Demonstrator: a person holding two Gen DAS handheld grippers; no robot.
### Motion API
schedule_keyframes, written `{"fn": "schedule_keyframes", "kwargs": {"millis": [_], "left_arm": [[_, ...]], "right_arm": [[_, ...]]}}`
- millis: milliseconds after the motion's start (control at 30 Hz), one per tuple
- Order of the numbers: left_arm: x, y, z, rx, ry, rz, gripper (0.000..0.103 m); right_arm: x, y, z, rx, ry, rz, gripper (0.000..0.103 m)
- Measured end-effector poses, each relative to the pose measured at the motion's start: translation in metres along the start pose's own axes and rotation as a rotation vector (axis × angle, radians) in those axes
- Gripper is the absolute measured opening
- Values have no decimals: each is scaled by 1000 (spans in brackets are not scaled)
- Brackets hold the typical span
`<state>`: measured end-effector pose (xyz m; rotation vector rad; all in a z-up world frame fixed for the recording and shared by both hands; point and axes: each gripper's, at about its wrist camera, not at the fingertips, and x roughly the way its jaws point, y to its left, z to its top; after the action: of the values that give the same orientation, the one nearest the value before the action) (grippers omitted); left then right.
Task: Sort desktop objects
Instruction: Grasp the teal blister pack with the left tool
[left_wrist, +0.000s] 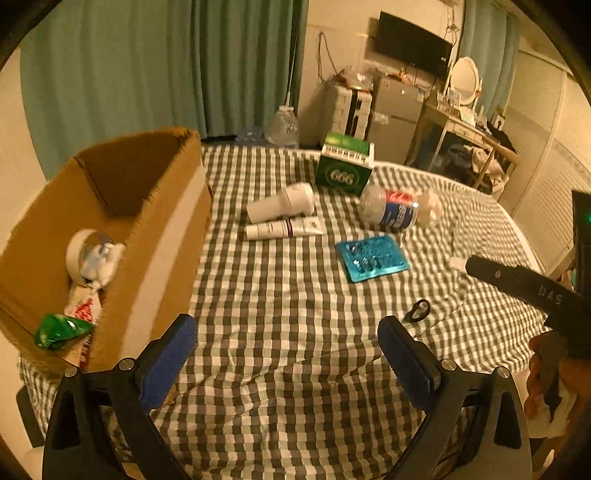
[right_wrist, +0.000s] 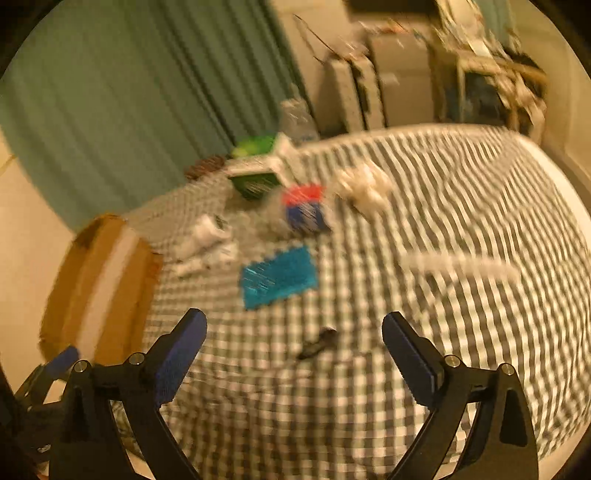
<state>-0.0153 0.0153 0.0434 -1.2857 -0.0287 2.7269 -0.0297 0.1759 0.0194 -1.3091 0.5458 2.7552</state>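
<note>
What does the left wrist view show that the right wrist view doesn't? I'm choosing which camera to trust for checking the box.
Only the left wrist view shows inside the brown cardboard box: a white tape roll and a green packet. Only the right wrist view shows a long white strip on the checked cloth. Both show the blue blister pack and the small black clip.
</note>
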Motion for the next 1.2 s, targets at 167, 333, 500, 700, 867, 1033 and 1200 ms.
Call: {"fn": "schedule_keyframes", "kwargs": {"millis": [167, 333, 500, 700, 867, 1033, 1200], "left_arm": [[34, 0, -6, -12, 72, -2, 101], [59, -1, -10, -4, 120, 0, 101], [77, -4, -7, -29, 151, -33, 101], [93, -17, 1, -4, 166, -40, 101], [107, -36, 8, 44, 170, -51, 101], [121, -63, 23, 121, 141, -110, 101], [141, -100, 39, 328, 107, -149, 101]], "right_arm": [[28, -14, -2, 32, 49, -27, 95], [54, -6, 0, -11, 101, -13, 60], [87, 1, -7, -43, 220, 22, 53], [118, 7, -13, -124, 339, -85, 34], [107, -10, -3, -52, 303, -16, 5], [82, -35, 23, -9, 176, 28, 5], [89, -72, 30, 153, 182, 77, 5]]}}
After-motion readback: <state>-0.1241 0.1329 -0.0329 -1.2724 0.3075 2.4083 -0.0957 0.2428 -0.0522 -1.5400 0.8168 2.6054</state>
